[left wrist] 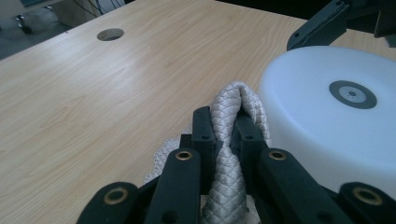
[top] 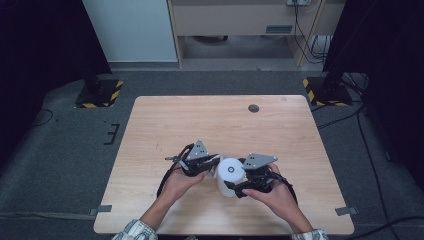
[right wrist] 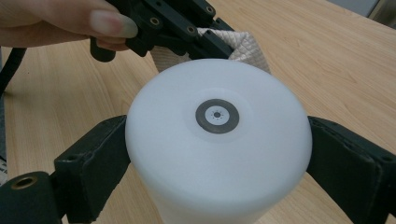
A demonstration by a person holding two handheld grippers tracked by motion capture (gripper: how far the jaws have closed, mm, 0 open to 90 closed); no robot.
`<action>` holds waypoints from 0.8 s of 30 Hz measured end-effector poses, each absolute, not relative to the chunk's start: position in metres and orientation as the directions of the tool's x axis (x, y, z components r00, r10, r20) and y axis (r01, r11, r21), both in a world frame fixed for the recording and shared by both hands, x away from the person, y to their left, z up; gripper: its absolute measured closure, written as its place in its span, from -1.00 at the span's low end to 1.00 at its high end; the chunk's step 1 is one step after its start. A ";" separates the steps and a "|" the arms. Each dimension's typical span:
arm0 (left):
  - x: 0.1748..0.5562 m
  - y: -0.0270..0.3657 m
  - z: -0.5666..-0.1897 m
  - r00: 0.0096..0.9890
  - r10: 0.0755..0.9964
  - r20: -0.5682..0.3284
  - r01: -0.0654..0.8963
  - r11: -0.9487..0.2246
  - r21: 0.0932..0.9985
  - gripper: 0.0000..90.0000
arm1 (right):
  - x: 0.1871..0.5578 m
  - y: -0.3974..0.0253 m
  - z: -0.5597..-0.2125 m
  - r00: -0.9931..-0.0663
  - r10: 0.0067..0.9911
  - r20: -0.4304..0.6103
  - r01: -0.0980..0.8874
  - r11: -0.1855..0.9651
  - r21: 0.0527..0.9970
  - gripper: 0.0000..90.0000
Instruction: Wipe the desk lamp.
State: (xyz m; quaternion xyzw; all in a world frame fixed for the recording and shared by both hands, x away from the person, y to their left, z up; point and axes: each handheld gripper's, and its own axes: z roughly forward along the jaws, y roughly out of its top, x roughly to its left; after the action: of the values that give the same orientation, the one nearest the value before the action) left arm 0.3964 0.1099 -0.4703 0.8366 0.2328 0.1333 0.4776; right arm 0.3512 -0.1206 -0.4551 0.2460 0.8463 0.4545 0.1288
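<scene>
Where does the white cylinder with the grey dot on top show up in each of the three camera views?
High view: white cylinder low on the table, right of centre, between the two grippers.
Left gripper view: at the right edge, beside the quilted cloth in the left gripper.
Right gripper view: centre, between the right gripper jaws.
Shared landmark: the grey disc on its top.

Light wood tabletop and its surroundings

The tabletop (top: 165, 120) has a round cable hole (top: 253, 108) near its far edge; grey carpet (top: 60, 150) surrounds it, a wooden desk (top: 235, 20) beyond.
</scene>
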 end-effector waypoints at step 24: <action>0.401 0.107 -0.484 0.874 0.487 -0.003 0.255 -0.453 0.854 0.82 | 0.353 -0.122 -0.455 -0.847 0.531 0.013 0.305 0.467 0.830 -0.79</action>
State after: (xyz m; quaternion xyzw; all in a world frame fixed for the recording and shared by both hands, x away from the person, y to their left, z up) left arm 0.4008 0.1071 -0.4844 0.8435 0.2198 0.1221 0.4747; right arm 0.3529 -0.1218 -0.4548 0.2465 0.8473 0.4537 0.1245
